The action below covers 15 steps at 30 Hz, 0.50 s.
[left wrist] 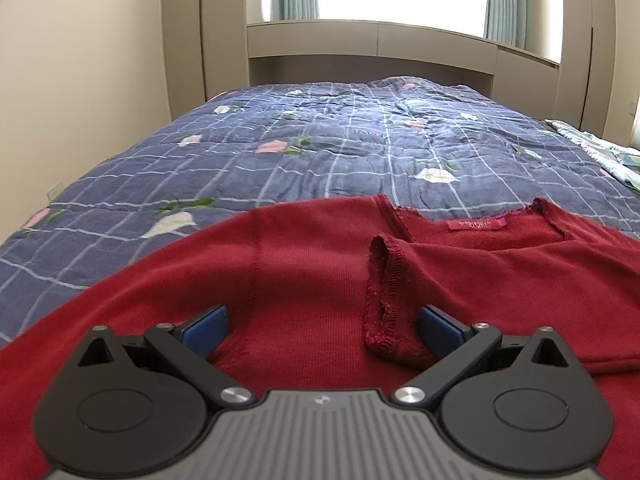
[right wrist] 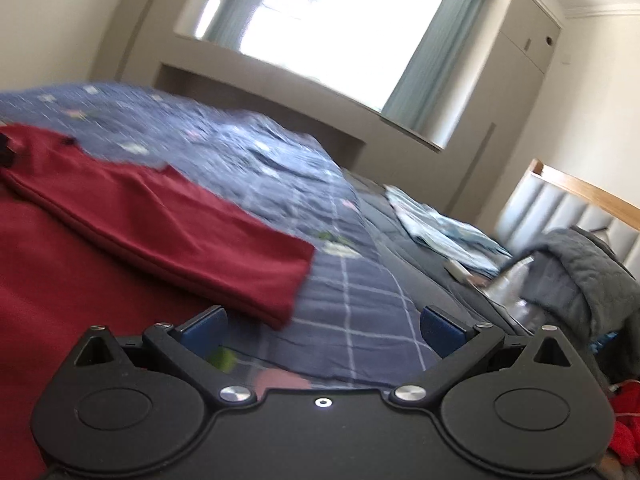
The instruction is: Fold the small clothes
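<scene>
On the bed (left wrist: 320,140), the red top (left wrist: 312,272) with its neck label (left wrist: 478,224) is seen only leftward; a grey jacket (right wrist: 576,272) only rightward. Left gripper (left wrist: 323,326) and right gripper (right wrist: 323,326) jaws are spread.

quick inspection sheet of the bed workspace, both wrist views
surface: bed with a blue checked floral quilt, rumpled toward the far end
job's things: red knit top spread flat on the quilt, neck label showing, one sleeve folded across the body
clutter: light blue patterned cloth, grey quilted garment, red item low at right
grippers: left hand-held gripper open over the top; right hand-held gripper open near the sleeve cuff
cables: nothing seen
surroundings: window with curtains, beige built-in cabinets, padded headboard
</scene>
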Available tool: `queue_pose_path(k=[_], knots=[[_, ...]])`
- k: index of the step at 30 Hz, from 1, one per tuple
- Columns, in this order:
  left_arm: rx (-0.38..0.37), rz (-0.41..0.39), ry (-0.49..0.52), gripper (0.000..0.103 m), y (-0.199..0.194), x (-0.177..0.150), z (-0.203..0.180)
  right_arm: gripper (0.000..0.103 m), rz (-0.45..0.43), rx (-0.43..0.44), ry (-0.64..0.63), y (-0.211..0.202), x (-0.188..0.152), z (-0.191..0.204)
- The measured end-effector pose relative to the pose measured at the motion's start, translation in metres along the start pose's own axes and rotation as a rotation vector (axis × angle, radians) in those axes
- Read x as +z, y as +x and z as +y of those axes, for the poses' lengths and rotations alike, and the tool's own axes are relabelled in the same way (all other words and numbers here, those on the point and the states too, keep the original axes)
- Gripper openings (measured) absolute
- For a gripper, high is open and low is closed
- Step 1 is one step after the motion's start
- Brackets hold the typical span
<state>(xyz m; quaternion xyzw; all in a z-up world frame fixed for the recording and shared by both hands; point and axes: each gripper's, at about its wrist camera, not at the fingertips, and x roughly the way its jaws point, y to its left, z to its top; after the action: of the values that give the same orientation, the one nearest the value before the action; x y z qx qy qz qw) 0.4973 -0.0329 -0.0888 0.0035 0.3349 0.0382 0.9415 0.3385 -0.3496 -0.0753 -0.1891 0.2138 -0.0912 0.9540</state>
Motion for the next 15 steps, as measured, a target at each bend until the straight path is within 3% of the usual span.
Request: queue_pose_path(k=[2, 8, 15], knots=[[0.030, 0.002, -0.025, 0.103, -0.012, 0.002, 0.004, 0.102, -0.011, 0.048, 0.006, -0.011, 0.007, -0.001], [0.018, 0.020, -0.115, 0.103, -0.078, 0.000, 0.042, 0.102, -0.039, 0.209, -0.008, -0.048, 0.031, 0.019], [0.149, 0.027, -0.260, 0.103, -0.166, -0.032, 0.129, 0.102, -0.046, 0.397, -0.076, -0.079, 0.061, 0.077]])
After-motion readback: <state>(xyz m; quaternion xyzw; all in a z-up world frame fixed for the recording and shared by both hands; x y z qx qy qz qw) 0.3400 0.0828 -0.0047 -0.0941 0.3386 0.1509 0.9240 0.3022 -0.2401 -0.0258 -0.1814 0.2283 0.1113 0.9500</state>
